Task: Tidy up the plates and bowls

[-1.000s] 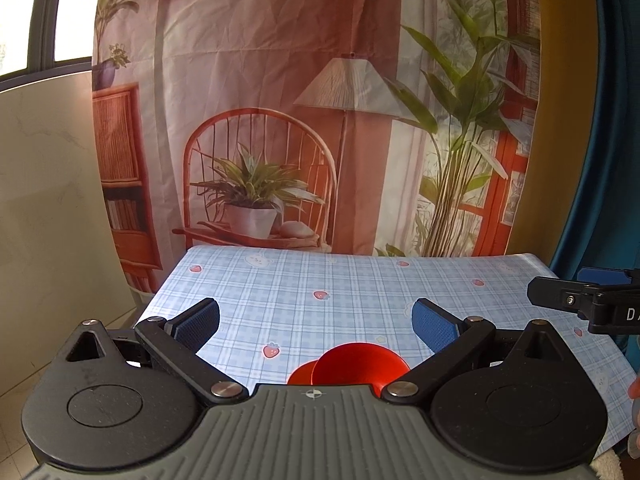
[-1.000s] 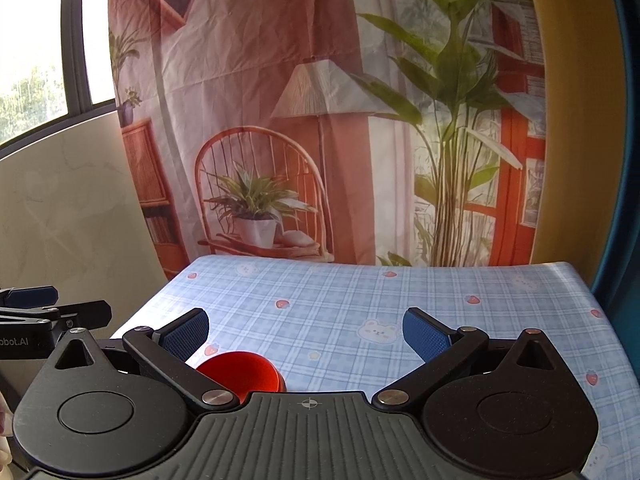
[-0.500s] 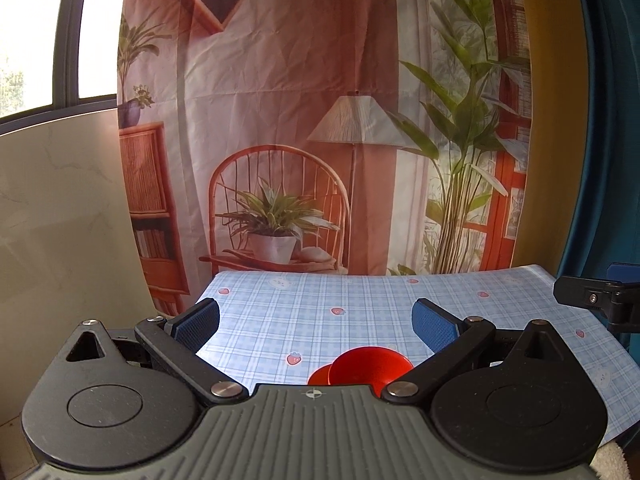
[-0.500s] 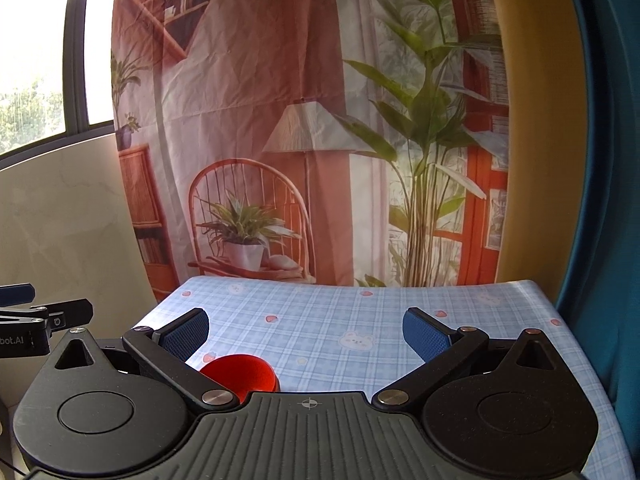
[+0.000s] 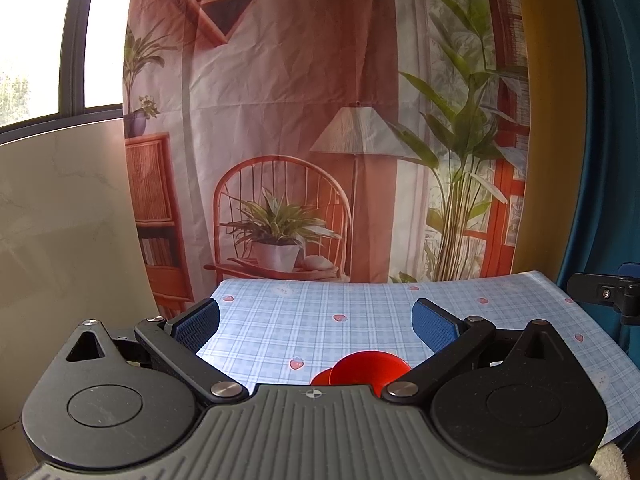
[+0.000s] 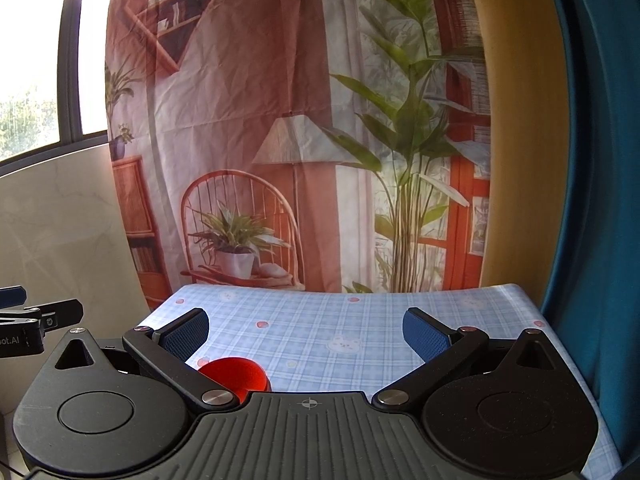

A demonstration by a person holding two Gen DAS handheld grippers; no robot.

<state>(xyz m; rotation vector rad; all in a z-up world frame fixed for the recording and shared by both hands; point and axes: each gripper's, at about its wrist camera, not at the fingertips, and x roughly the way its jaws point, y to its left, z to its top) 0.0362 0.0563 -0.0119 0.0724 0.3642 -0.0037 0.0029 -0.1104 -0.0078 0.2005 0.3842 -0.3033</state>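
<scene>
The left gripper (image 5: 316, 326) stands released, its blue ribbed pads wide apart and holding nothing; the right gripper (image 6: 306, 330) is likewise spread and empty; each shows at the edge of the other's view, so they are side by side, well apart.

Over the last second both views have tilted up and drawn back; more of the backdrop (image 5: 320, 120) shows and the table (image 5: 360, 320) has sunk lower in frame; the red bowl (image 5: 370, 368) now sits low behind the left gripper's body, at the near edge of the cloth, and in the right wrist view it lies just inside the left finger, half hidden. A second red rim peeps out beside it on its left, touching or nested, I cannot tell which; whether it is a plate or another bowl is also unclear. My reading is that the grippers have lifted clear after a placement or have not yet reached; nothing is in hand, so the next grasp would need a descent.

The bowl looks smooth, glossy, round and hard, probably plastic; the cloth is a flat blue check printed with strawberries and bears, slick-looking; the backdrop is creased printed fabric; the pads are finely ribbed rubber.
</scene>
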